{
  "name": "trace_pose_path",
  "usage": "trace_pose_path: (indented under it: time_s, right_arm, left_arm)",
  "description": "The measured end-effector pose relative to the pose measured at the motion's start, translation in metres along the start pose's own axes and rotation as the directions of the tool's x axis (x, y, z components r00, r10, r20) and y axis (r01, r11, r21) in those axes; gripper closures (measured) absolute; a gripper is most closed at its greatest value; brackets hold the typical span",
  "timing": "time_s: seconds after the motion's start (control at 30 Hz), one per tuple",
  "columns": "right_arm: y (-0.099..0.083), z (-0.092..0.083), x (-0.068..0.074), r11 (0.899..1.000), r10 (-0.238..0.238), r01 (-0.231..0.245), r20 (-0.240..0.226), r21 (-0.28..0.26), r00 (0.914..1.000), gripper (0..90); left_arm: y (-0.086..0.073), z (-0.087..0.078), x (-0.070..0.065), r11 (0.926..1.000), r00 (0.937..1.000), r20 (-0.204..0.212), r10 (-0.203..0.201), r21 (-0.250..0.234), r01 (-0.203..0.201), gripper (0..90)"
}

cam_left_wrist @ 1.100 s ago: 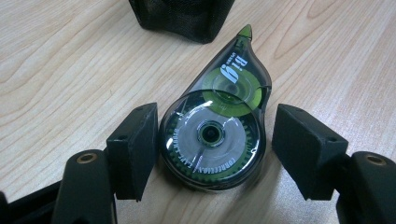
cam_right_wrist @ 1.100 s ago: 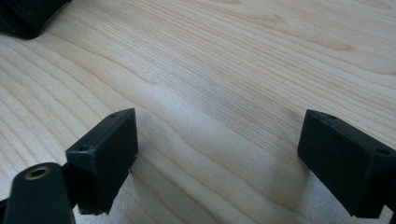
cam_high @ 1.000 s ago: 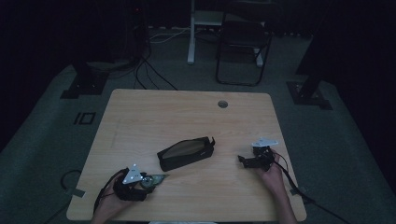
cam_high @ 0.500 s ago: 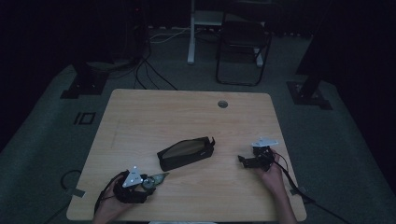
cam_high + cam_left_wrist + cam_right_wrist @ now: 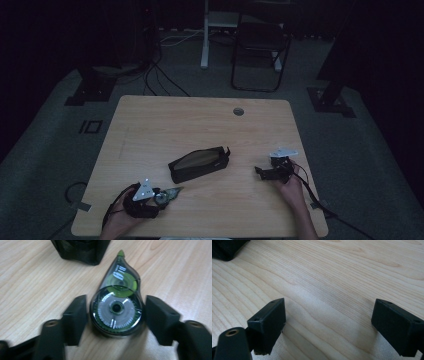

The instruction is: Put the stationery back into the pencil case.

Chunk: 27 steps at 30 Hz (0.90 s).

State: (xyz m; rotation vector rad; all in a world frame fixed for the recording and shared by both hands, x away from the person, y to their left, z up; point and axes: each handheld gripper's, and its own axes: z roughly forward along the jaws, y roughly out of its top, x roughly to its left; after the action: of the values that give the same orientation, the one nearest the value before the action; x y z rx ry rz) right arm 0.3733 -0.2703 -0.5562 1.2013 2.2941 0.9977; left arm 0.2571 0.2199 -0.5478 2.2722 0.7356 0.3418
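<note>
The correction tape dispenser (image 5: 116, 303) is lying flat on the table (image 5: 150, 125) near its front left corner, sitting between the jaws of the left gripper (image 5: 116, 315). Its long axis is running straight out from the gripper, green tip pointing away toward the black pencil case (image 5: 199, 164) at mid-table. The jaws have just been opening: the left one looks close against the round body, the right one is standing off with a gap, so the pads are bracketing the dispenser, not pinching it. The right gripper (image 5: 328, 325) is resting well apart at the table's right side, jaws spread wide over bare wood. The left gripper view is giving the reel and jaw gaps; the high view is giving only a greenish glint there, but it is placing the dispenser relative to the case.
</note>
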Motion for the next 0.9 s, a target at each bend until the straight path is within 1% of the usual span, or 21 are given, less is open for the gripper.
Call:
trace_pose_path:
  time_s: [0.1, 0.2, 0.23, 0.27, 0.4, 0.7, 0.9]
  right_arm:
    - [0.0, 0.0, 0.0, 1.0, 0.0, 0.0, 0.0, 0.0, 1.0, 12.1]
    - [0.0, 0.0, 0.0, 1.0, 0.0, 0.0, 0.0, 0.0, 1.0, 12.1]
    - [0.0, 0.0, 0.0, 1.0, 0.0, 0.0, 0.0, 0.0, 1.0, 12.1]
    - [0.0, 0.0, 0.0, 1.0, 0.0, 0.0, 0.0, 0.0, 1.0, 12.1]
    - [0.0, 0.0, 0.0, 1.0, -0.001, 0.001, 0.0, 0.0, 1.0, 12.1]
    - [0.0, 0.0, 0.0, 1.0, 0.0, 0.0, 0.0, 0.0, 1.0, 12.1]
    - [0.0, 0.0, 0.0, 1.0, 0.0, 0.0, 0.0, 0.0, 1.0, 12.1]
  left_arm:
    - [0.0, 0.0014, 0.0018, 1.0, 0.9999, 0.008, -0.006, -0.004, 0.006, 29.0]
    - [0.0003, 0.0016, 0.0018, 1.0, 0.9999, 0.009, -0.004, -0.003, 0.004, 29.1]
    - [0.0002, 0.0013, 0.0015, 1.0, 0.9999, 0.012, -0.003, -0.004, 0.003, 29.9]
    - [0.0, 0.0009, 0.001, 1.0, 0.9999, 0.015, 0.0, -0.005, 0.0, 33.5]
    - [-0.0007, -0.0015, -0.0011, 0.9999, 0.9997, 0.023, 0.011, -0.003, -0.011, 40.2]
    - [0.0016, -0.0014, -0.003, 0.9999, 0.9996, 0.023, 0.014, 0.01, -0.014, 41.2]
    - [0.0037, 0.0009, -0.0041, 0.9999, 0.9998, 0.018, 0.01, 0.007, -0.01, 41.4]
